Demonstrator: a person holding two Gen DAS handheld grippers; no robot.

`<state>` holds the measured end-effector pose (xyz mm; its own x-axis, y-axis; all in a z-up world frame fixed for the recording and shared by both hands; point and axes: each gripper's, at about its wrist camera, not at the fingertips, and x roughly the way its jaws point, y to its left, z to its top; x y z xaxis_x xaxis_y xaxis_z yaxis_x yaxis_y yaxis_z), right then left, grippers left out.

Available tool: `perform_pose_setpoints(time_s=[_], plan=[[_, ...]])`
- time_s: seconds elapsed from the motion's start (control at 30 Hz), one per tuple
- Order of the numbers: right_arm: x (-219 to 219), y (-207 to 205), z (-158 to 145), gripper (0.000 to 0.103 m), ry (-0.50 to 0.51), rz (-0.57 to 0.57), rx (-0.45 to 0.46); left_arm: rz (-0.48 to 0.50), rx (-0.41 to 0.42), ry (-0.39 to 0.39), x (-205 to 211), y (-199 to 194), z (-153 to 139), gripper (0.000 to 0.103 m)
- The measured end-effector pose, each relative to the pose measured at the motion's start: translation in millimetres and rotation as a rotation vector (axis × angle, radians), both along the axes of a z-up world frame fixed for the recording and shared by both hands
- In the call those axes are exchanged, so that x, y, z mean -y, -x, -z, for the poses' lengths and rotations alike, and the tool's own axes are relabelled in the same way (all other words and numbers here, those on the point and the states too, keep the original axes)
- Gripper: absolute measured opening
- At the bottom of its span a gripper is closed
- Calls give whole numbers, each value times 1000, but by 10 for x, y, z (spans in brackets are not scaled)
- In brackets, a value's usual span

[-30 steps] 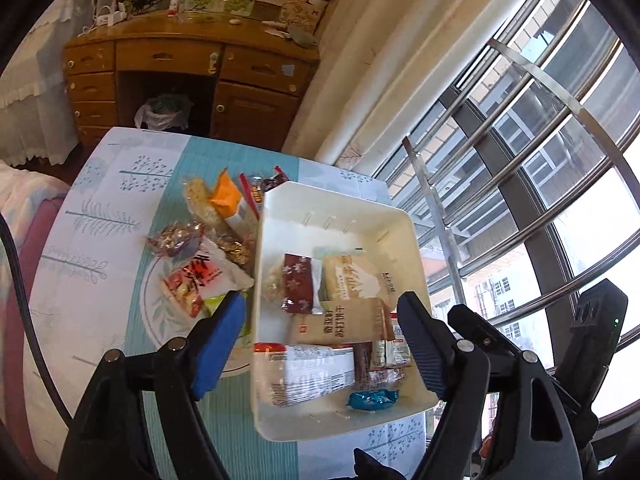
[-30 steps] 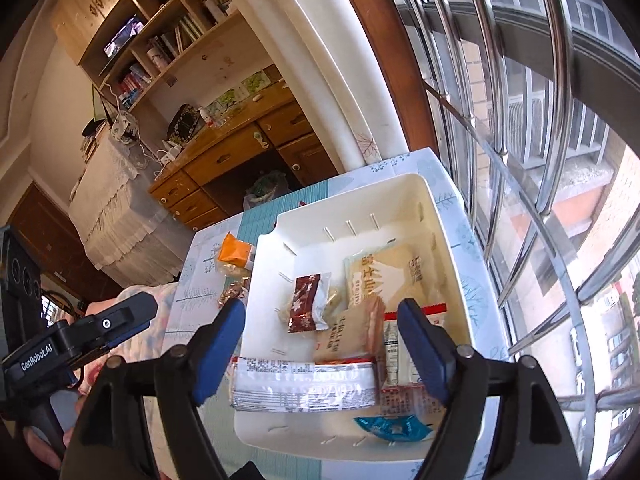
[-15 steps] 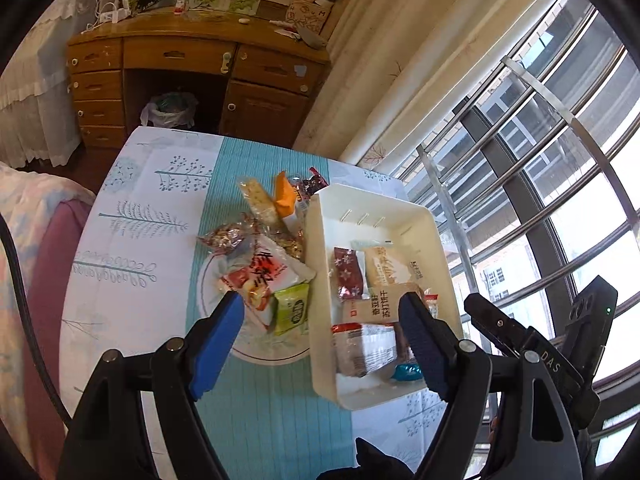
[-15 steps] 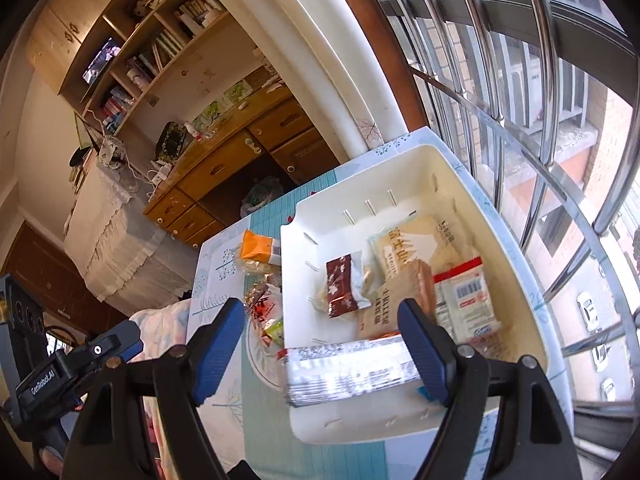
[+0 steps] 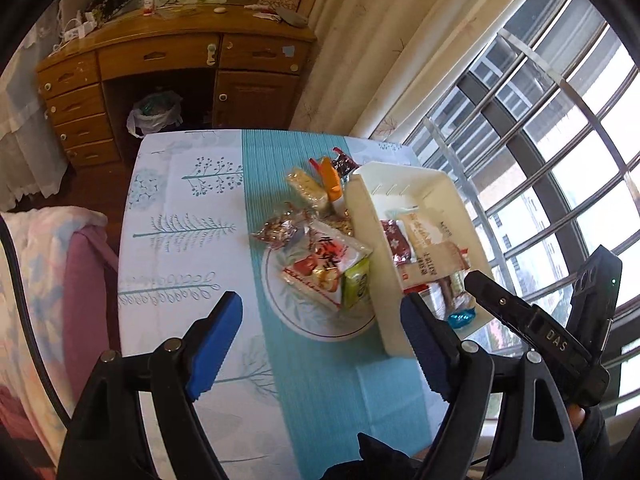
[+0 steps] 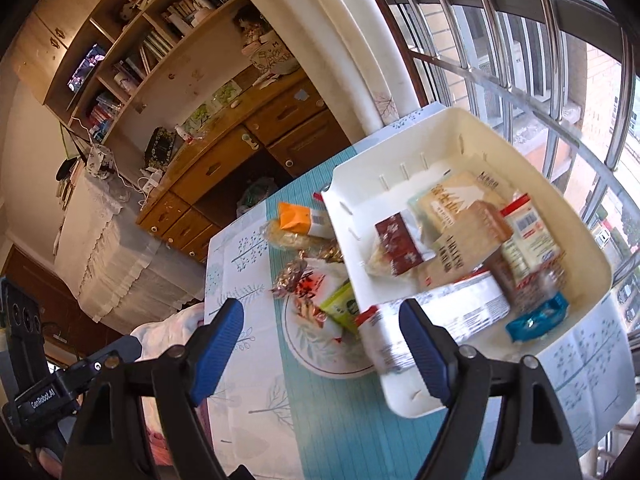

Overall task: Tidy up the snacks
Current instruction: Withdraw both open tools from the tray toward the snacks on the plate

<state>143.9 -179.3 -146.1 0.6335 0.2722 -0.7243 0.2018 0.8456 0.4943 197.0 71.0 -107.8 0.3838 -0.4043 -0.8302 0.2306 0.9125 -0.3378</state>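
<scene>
Well ahead of left claw [image 5: 320,344] (empty): snacks [image 5: 324,268].

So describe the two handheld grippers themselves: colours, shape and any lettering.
Both are black plastic clamps. The left gripper and the right gripper each have two fingers with ribbed blue pads and silver rivets. From the left camera the right one reads "DAS"; from the right camera the left one reads "GenRobot.AI".
</scene>
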Motion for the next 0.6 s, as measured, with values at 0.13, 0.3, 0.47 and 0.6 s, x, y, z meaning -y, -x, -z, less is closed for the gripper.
perform_pose_setpoints(time_s=[0.13, 0.3, 0.47, 0.6], plan=[[-211, 6, 66, 95, -3, 22, -15, 60, -11, -27, -96, -151, 21, 80], [-404, 33, 142, 95, 2, 44, -38, 138, -29, -85, -96, -362, 70, 80], [-517, 23, 203, 95, 17, 65, -64, 199, -60, -154, 20, -583, 204, 80], [-573, -72, 266, 95, 8, 67, -84, 224, -79, -220, 158, -790, 331, 80]])
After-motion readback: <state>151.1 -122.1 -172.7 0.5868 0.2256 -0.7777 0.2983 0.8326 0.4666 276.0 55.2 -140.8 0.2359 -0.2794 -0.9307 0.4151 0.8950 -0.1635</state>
